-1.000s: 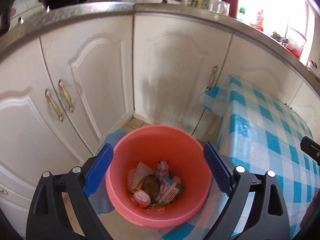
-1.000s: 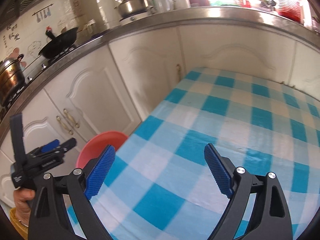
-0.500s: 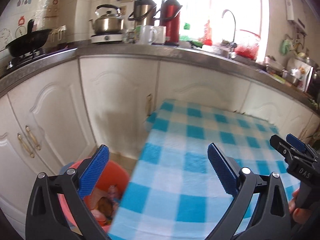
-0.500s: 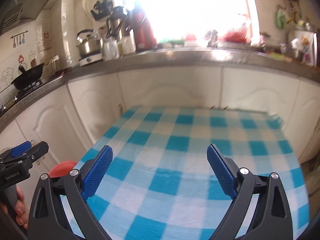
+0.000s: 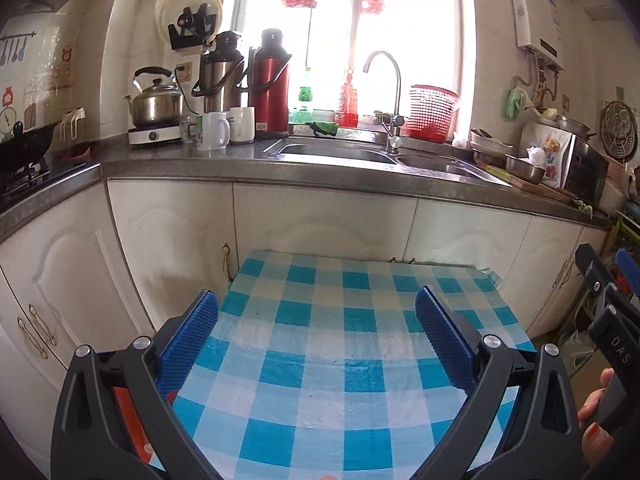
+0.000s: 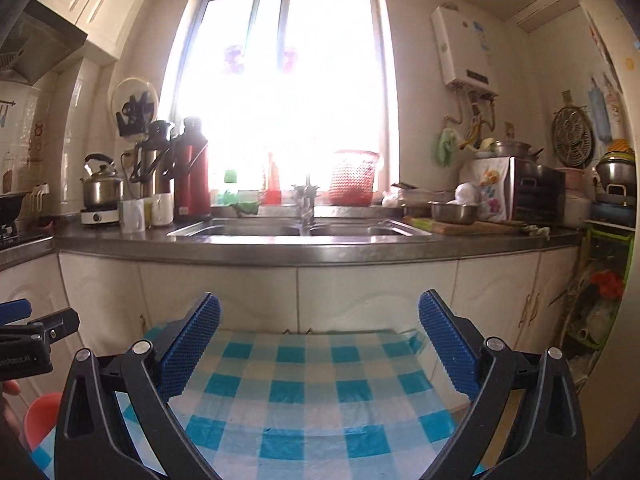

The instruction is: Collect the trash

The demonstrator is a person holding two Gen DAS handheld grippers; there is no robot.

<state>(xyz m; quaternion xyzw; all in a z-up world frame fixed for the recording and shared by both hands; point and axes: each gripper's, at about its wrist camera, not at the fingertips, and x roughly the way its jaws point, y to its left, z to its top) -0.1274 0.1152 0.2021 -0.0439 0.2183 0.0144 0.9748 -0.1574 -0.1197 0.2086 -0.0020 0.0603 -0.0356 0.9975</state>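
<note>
Kitchen: white cabinets (image 5: 320,220) run under a steel counter (image 5: 256,166) with a sink (image 5: 340,152) below a bright window; I see this from both wrist cameras.
Table: a blue-and-white checked tablecloth (image 5: 340,360) fills the foreground, its far edge close to the cabinets.
Left gripper (image 5: 316,344): released, blue pads wide apart, nothing between them, hanging over the tablecloth.
Right gripper (image 6: 320,350): also spread wide and holding nothing, above the far part of the table.
Trash bucket (image 6: 40,416): the pink bucket sits low beside the table's left edge; in the right view only a curve of its rim shows at lower left.
Bucket, left view: just a red-orange sliver (image 5: 128,420) shows behind the left finger, so I cannot see its contents from either camera.
Only in left view: the faucet (image 5: 386,92) stands out clearly against the window, and the other gripper with fingers wrapped on its handle sits at the right edge.
Only in right view: glare washes out the window, and the cluttered shelf (image 6: 608,240) at far right appears.
Counter items: a kettle (image 5: 156,100), a red thermos (image 5: 270,84), white mugs (image 5: 216,130) and a red basket (image 5: 430,112) stand along the back.
</note>
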